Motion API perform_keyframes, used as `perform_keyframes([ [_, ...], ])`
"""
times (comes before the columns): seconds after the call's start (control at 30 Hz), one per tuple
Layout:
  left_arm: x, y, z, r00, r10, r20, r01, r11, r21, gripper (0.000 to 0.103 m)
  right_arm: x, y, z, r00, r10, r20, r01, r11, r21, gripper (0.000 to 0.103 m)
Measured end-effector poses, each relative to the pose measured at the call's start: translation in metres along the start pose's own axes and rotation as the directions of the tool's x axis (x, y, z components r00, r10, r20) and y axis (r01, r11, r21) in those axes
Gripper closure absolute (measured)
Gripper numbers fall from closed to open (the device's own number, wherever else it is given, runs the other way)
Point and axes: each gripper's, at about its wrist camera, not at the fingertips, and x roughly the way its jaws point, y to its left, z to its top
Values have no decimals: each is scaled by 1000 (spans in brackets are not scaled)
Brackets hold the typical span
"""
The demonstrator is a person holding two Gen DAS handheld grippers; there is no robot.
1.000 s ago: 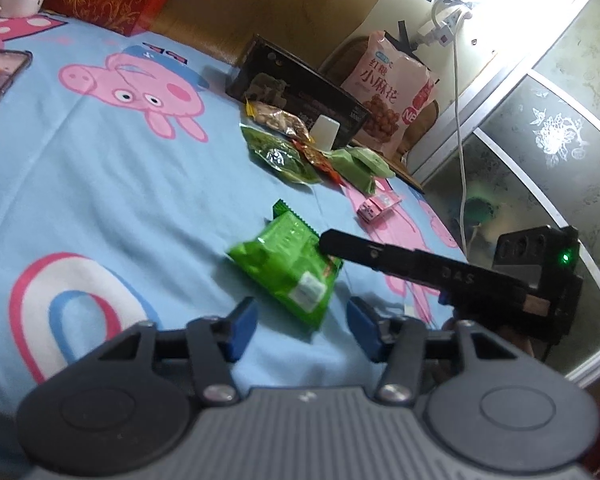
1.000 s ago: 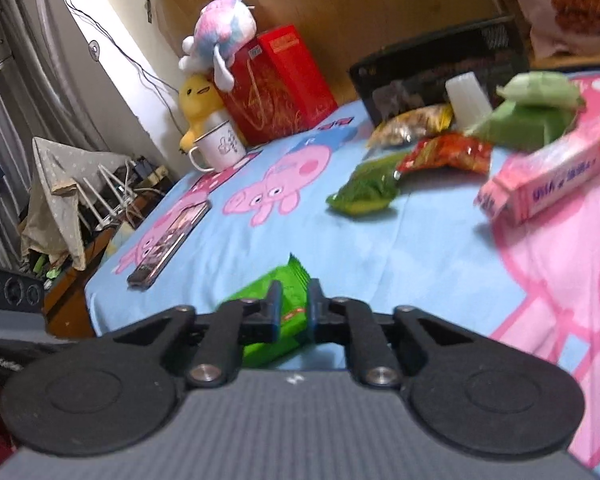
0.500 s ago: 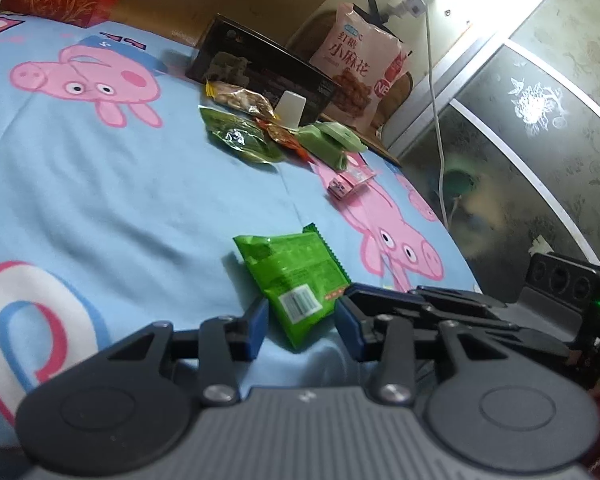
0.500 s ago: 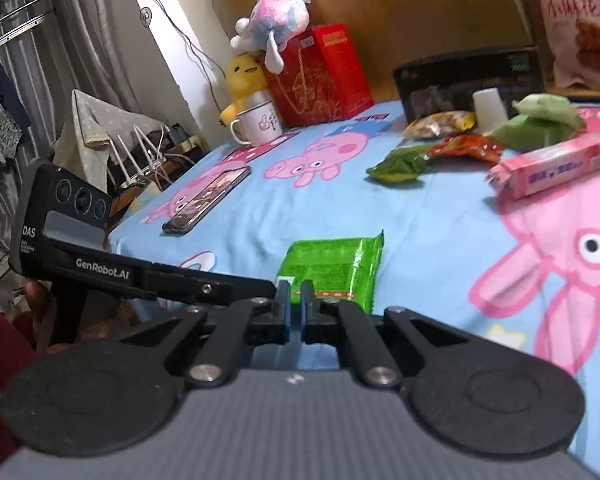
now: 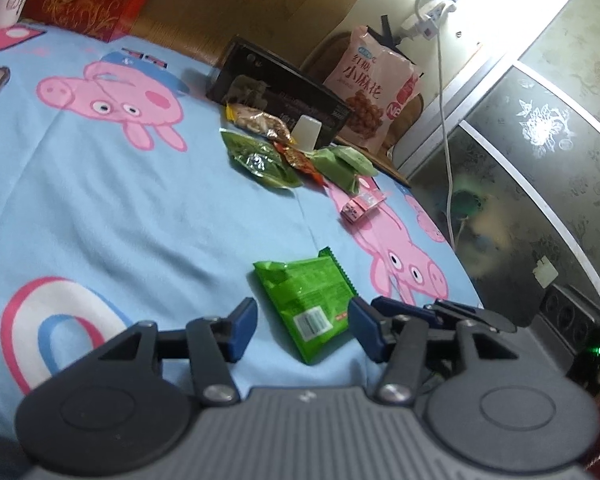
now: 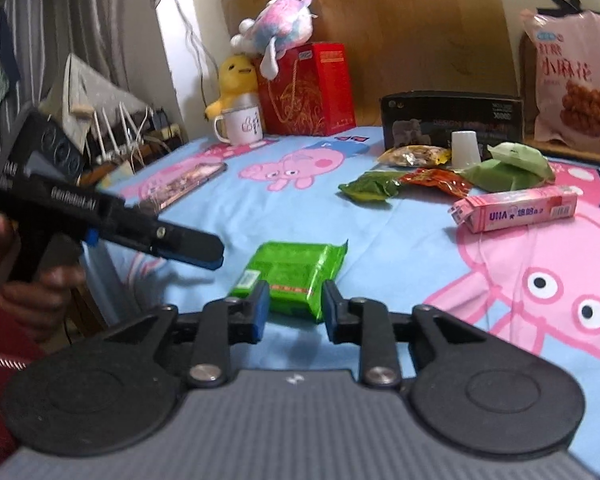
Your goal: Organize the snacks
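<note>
Green snack packet [image 5: 306,304] lies flat on the blue cartoon-pig sheet [image 5: 140,216] of the bed, near its front edge, well apart from the snack pile at 12 o'clock.

Left claw [image 5: 302,330]: released, jaws have just been opening, blue pads either side of the packet's near end, not pressing. Right claw [image 6: 292,310]: also released, jaws just opened from clenched; the packet's near edge shows between the pads, contact not evident. Your left-hand tool shows at 9 o'clock in the right wrist view.

Handling, judged: the packet looks light, thin, crinkly foil, slippery, with soft contents that may crush. Take it across the short width near the sealed crimp end or mid-body, with a gentle squeeze; the flat lie means one pad has to slide under, and the soft sheet should give a bit.

Pile at 12 o'clock: dark green packet [image 6: 370,188], red packet [image 6: 436,180], nut packet [image 6: 414,156], pale green wrapped pieces [image 6: 508,168], white cup [image 6: 465,149], pink box [image 6: 518,212], all just in front of the black box [image 6: 452,118].

Room: open sheet between packet and pile, clear lane to 12. Bed edge is close at 6 and drops off at 3 in the left view. Phone [image 6: 188,184] at 10 and mug [image 6: 242,125] at 11, well apart. The two claws crowd each other here, so mind the clash.
</note>
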Motion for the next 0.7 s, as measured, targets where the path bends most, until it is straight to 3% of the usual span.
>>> perform_keyframes([
  [0.7,21,-4,3,997,-47,-67,47,999,-4,47,11,3,-4,1000,-7,-18,6,998,-62,65],
])
